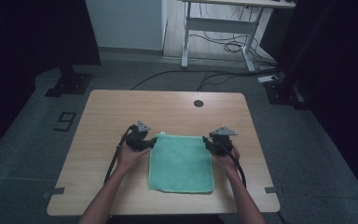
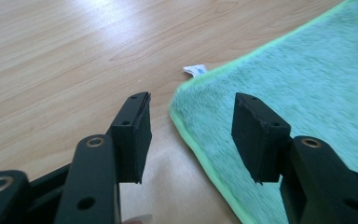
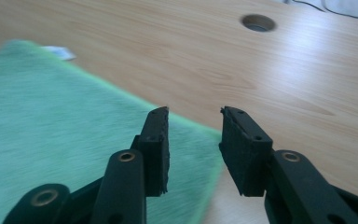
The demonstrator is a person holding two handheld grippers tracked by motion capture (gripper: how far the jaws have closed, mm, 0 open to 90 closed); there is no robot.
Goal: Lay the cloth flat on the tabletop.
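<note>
Towel (image 1: 182, 163) is lying flat on the bench (image 1: 121, 107). Left gripper (image 2: 191, 126) and right gripper (image 3: 193, 140) sit at its far corners, fingers wide apart, holding nothing.

Wooden table (image 1: 121, 109): bare boards along far half and down both side margins; free passage there. Green towel (image 1: 182, 163): flat at near centre, no height, nothing on top. White tag (image 2: 195, 70) flat at far left corner. Left gripper (image 1: 153, 143) beside towel's far left corner, jaws apart across the edge, gap unblocked. Right gripper (image 1: 206, 141) at far right corner, jaws likewise parted over the edge. Cable hole (image 1: 198, 103) at far edge, flush.
</note>
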